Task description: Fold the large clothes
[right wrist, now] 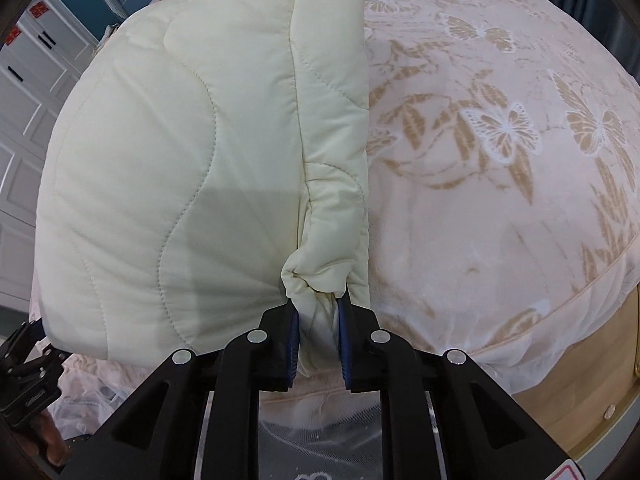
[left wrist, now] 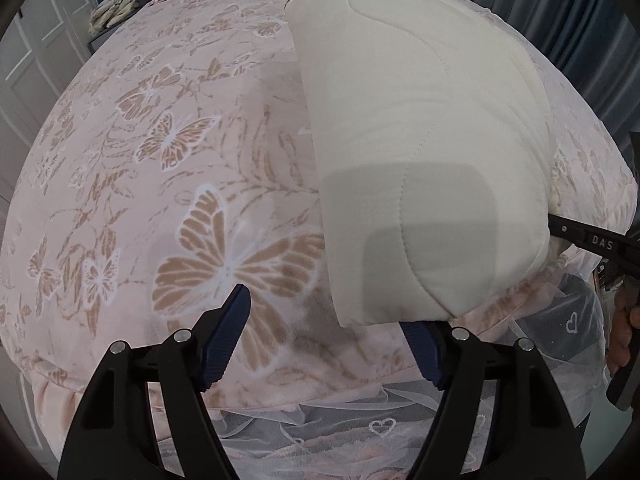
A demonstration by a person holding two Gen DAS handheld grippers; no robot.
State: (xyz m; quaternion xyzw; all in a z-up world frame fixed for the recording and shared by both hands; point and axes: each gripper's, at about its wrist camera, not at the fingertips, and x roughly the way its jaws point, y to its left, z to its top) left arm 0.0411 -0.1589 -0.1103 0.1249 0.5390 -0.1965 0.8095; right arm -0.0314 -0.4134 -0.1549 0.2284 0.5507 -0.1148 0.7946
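Item one: a cream quilted garment (right wrist: 168, 152), padded with wavy stitch lines, is lying folded on the bed (left wrist: 160, 152); it is filling the left and centre of the right wrist view and the upper right of the left wrist view. Item two: my right gripper (right wrist: 318, 312), bottom centre of its own view, is clenching a bunched fold at the garment's near edge, the blue pads (right wrist: 294, 344) pressing the cloth from both sides; a narrower padded strip is running up from that pinch toward the top of the frame beside the main panel. Item three: my left gripper (left wrist: 326, 320), bottom centre of its own view, is sitting released, its fingers spread wide; the left blue pad (left wrist: 226, 336) is standing over the bedspread, the right one is lying partly hidden under the garment's lower corner, and whether it is touching the cloth I cannot tell. Item four: the bed's pink cover with tan and white butterflies is spreading across most of both frames. Item five: a sheer white netting (left wrist: 380, 424) with small heart outlines is hanging along the bed's near edge at the bottom of the left view. Item six: white panelled cupboard doors (right wrist: 24, 92) are showing at the far left of the right view.
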